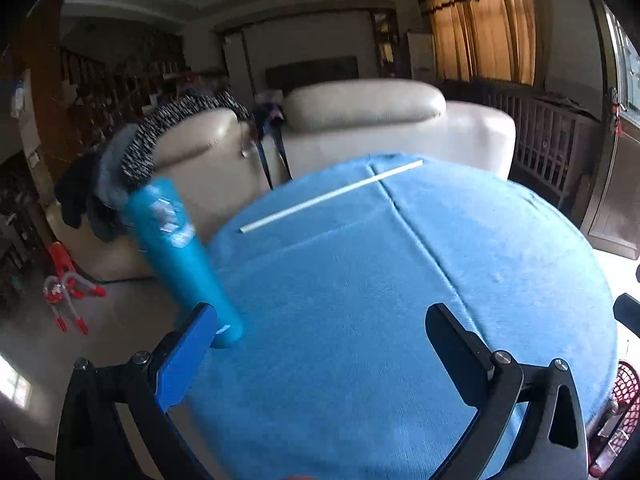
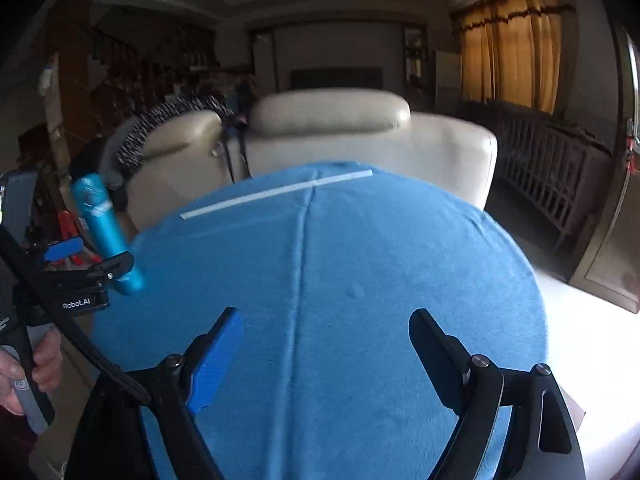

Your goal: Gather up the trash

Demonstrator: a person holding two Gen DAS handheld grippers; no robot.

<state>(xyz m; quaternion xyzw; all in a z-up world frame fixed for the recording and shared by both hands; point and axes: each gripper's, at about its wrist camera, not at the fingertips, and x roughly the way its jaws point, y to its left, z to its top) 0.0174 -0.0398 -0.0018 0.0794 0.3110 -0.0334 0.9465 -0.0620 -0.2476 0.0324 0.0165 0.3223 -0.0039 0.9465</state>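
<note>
two claws in view, both spread wide. left gripper [image 1: 320, 312] has nothing pinched: a blue cylinder [image 1: 176, 248] leans tilted against or just beside its blue-padded left finger [image 1: 188, 356], lower end at the table's edge; contact cannot be told through the blur. right gripper [image 2: 326, 316] hangs above the near half of the table, jaws apart with only cloth between them. from the right wrist view a hand [image 2: 36, 368] grips the left tool's handle at lower left. judgement: the step in hand is fetching the next piece, and the only loose litter seen is a thin white stick [image 2: 276, 192] lying flat across the far side of the table, over the cloth's centre seam. to take it well, come in low with the jaws across its length, near the middle, and close fully; it is slim and could roll or slip on the nap. the cylinder looks unsteady and may topple off the edge. surface is a round table under a blue cloth [image 1: 500, 280]. red mesh basket [image 1: 626, 396] sits at the table's right edge. behind: cream sofa [image 1: 360, 120], amber curtains [image 1: 484, 20], dim shelving on the left.
</note>
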